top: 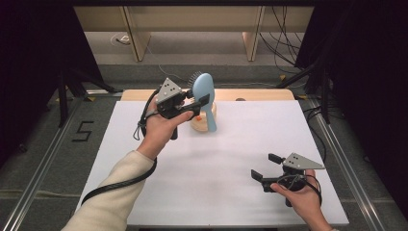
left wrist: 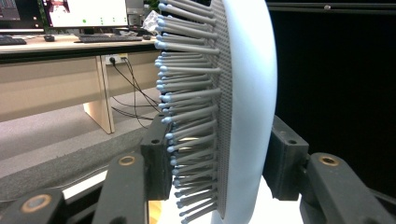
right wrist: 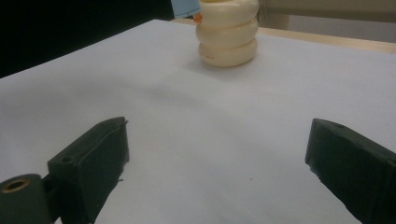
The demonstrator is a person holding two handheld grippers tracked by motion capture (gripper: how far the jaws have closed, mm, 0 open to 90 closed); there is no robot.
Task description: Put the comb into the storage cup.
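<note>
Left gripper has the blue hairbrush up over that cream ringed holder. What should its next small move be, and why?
Probably ease the left gripper straight down so the handle sinks into the cream ringed holder. Its jaws clamp the blue hairbrush at the head, bristles on one side, smooth back on the other, and the handle tip hangs at the holder's top. The right gripper rests open, well apart, so nothing blocks the descent.

The hairbrush (left wrist: 243, 107) runs off the top and bottom edges in the left gripper view. Its handle hides part of the cream ringed holder (top: 204, 122) near the tabletop's far edge.
</note>
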